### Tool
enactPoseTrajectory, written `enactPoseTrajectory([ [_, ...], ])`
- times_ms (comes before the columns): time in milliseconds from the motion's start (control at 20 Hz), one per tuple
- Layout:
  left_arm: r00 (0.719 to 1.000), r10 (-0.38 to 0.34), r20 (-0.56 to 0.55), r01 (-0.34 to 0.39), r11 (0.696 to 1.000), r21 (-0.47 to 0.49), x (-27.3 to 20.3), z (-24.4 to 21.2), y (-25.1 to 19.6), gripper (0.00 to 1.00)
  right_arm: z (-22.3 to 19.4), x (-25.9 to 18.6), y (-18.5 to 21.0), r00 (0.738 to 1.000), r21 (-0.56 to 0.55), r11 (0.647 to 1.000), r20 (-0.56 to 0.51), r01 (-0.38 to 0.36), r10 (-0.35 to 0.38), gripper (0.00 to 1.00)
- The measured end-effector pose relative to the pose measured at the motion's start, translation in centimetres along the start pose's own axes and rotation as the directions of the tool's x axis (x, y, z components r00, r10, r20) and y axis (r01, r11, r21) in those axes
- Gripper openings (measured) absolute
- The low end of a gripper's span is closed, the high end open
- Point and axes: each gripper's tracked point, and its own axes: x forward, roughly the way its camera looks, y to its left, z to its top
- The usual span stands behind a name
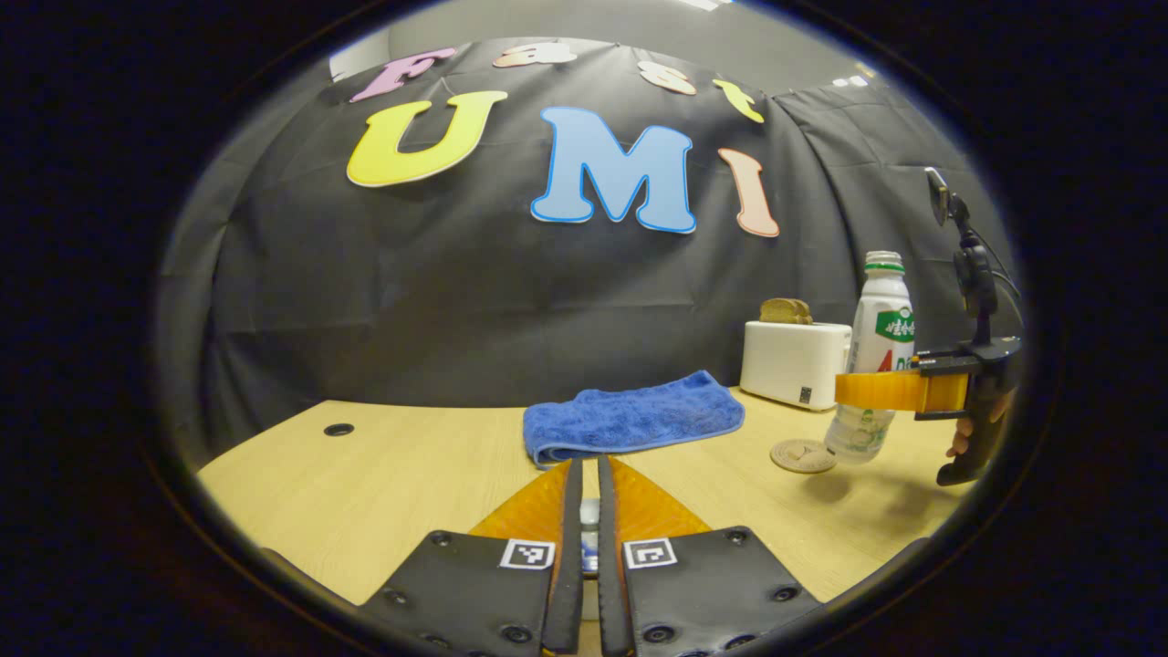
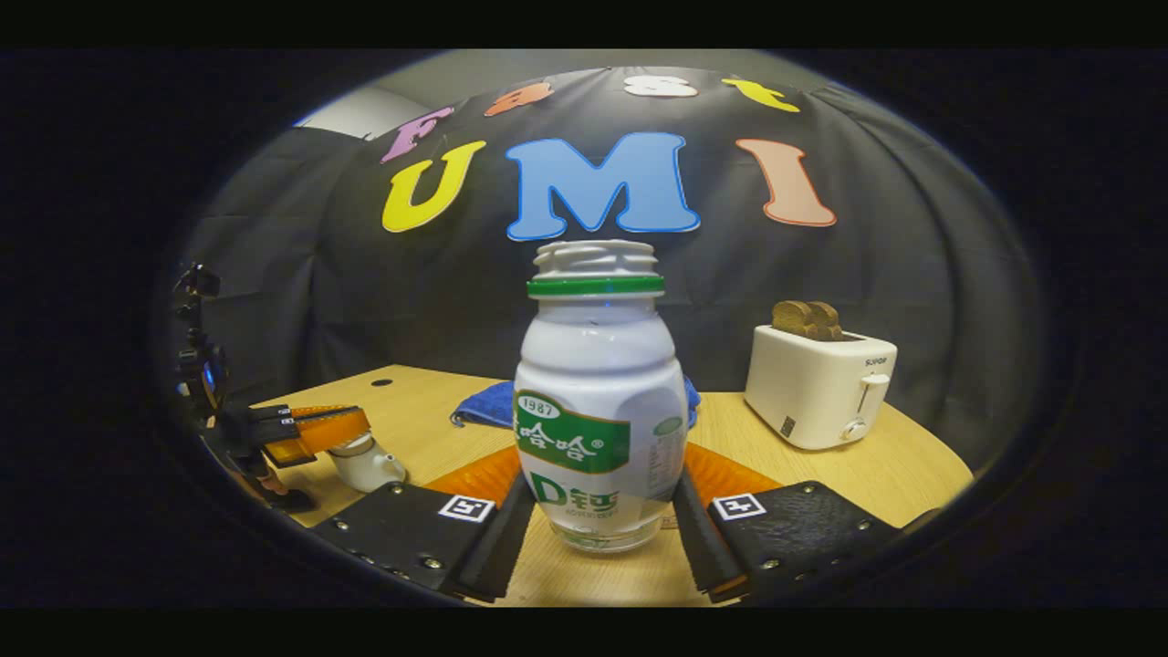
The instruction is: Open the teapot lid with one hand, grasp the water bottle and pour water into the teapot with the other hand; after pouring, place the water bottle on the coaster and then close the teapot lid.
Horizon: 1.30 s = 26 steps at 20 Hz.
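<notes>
Right gripper (image 2: 598, 534): jaws spread to the width of the water bottle (image 2: 598, 401) and pressing its lower body from either side. Bottle upright, uncapped, threaded neck bare above a green collar ring, a little clear liquid in the base. In the left gripper view the same bottle (image 1: 876, 356) hangs just beside and slightly above the round coaster (image 1: 803, 455), its base not yet down on it.

Left gripper (image 1: 589, 538): jaws nearly pressed together, pinching something small and pale between them, too hidden to name with certainty. In the right gripper view this gripper (image 2: 319, 429) sits over the white teapot (image 2: 365, 461), at its top; whether the lid is seated or lifted I cannot tell.

Surroundings: wooden table (image 1: 383, 474); folded blue towel (image 1: 634, 415); white toaster (image 2: 817, 383) with bread slices in its slots.

Task status, as judged: the bottle is open, gripped and near the coaster, so pouring looks finished. Left to do: set the bottle on the coaster, then close the teapot lid.

Writing: bottle label carries "1987" and a large "D" with other characters I can't make out; toaster bears a small mark, too fine to read.
</notes>
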Motion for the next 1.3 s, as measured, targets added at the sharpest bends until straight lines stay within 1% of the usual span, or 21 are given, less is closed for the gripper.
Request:
enactPoseTrajectory([
  [50, 1.0, 0.004, -0.009, -0.004, 1.0, 0.0, 0.2, -0.4, 0.1, 0.14, -0.1, 0.1, 0.0, 1.0, -0.002, 1.0, -0.002, 0.0, 0.0, 0.72],
  [100, 1.0, 0.004, -0.015, -0.004, 1.0, 0.002, 0.1, -0.5, 0.1, 0.17, -0.2, 0.1, -0.1, 1.0, -0.005, 1.0, -0.004, 0.002, -0.002, 0.72],
  [150, 1.0, 0.006, -0.007, -0.006, 1.0, 0.004, 0.2, -0.5, 0.1, 0.18, -0.3, 0.2, -0.2, 1.0, -0.007, 1.0, -0.006, 0.005, -0.005, 0.72],
  [200, 1.0, 0.006, -0.004, -0.006, 1.0, 0.012, 0.1, -0.3, 0.0, 0.14, -0.4, 0.3, -0.2, 1.0, -0.007, 1.0, -0.007, 0.007, -0.007, 0.72],
  [300, 1.0, 0.012, -0.006, -0.012, 0.999, 0.031, 0.3, -0.2, -0.1, 0.14, -0.9, 0.5, -0.3, 1.0, -0.011, 1.0, -0.019, 0.007, -0.007, 0.72],
  [400, 1.0, 0.011, 0.015, -0.011, 0.999, 0.03, -0.3, 0.2, 0.0, 0.24, -1.2, 0.9, -0.2, 1.0, -0.021, 1.0, -0.028, 0.003, -0.003, 0.72],
  [450, 1.0, 0.006, 0.03, -0.007, 1.0, 0.025, -0.5, 0.6, 0.0, 0.16, -1.4, 1.1, -0.1, 1.0, -0.022, 1.0, -0.03, 0.002, -0.003, 0.72],
  [500, 0.999, 0.009, 0.039, -0.01, 1.0, 0.026, -0.6, 0.8, 0.2, 0.32, -1.3, 1.3, -0.1, 1.0, -0.02, 1.0, -0.029, 0.003, -0.003, 0.72],
  [600, 0.998, 0.032, 0.047, -0.034, 0.999, 0.031, -1.5, 1.0, 0.9, 0.39, -0.9, 1.8, -0.5, 1.0, -0.031, 0.999, -0.021, 0.017, -0.017, 0.72],
  [700, 0.995, 0.027, 0.094, -0.027, 1.0, 0.005, -2.8, 2.3, 1.0, 0.51, 0.0, 2.4, -1.1, 0.999, -0.052, 0.998, -0.011, 0.035, -0.036, 0.72],
  [900, 0.978, -0.012, 0.209, 0.016, 1.0, -0.02, -5.4, 6.1, -0.4, 0.98, 1.2, 4.3, -3.2, 0.995, -0.046, 0.994, 0.008, 0.1, -0.1, 0.72],
  [950, 0.975, -0.016, 0.221, 0.022, 1.0, -0.022, -5.5, 6.5, -0.3, 0.95, 1.2, 4.8, -3.4, 0.995, -0.03, 0.994, 0.005, 0.104, -0.104, 0.72],
  [1000, 0.973, -0.017, 0.23, 0.024, 0.999, -0.027, -5.9, 6.7, -0.2, 1.0, 1.2, 5.2, -3.8, 0.994, -0.017, 0.994, 0.003, 0.11, -0.11, 0.72],
  [1150, 0.97, -0.009, 0.242, 0.019, 0.999, -0.038, -5.8, 7.1, 0.1, 1.0, 0.2, 6.4, -5.1, 0.991, -0.024, 0.991, -0.004, 0.135, -0.135, 0.72],
  [1250, 0.972, -0.015, 0.234, 0.025, 0.999, -0.036, -5.6, 6.8, -0.3, 1.0, -1.1, 6.8, -5.6, 0.989, -0.03, 0.989, -0.031, 0.143, -0.144, 0.72],
  [1300, 0.973, -0.012, 0.23, 0.02, 0.999, -0.032, -5.6, 6.6, -0.3, 0.93, -1.6, 7.1, -5.5, 0.99, -0.016, 0.99, -0.035, 0.138, -0.139, 0.72],
])
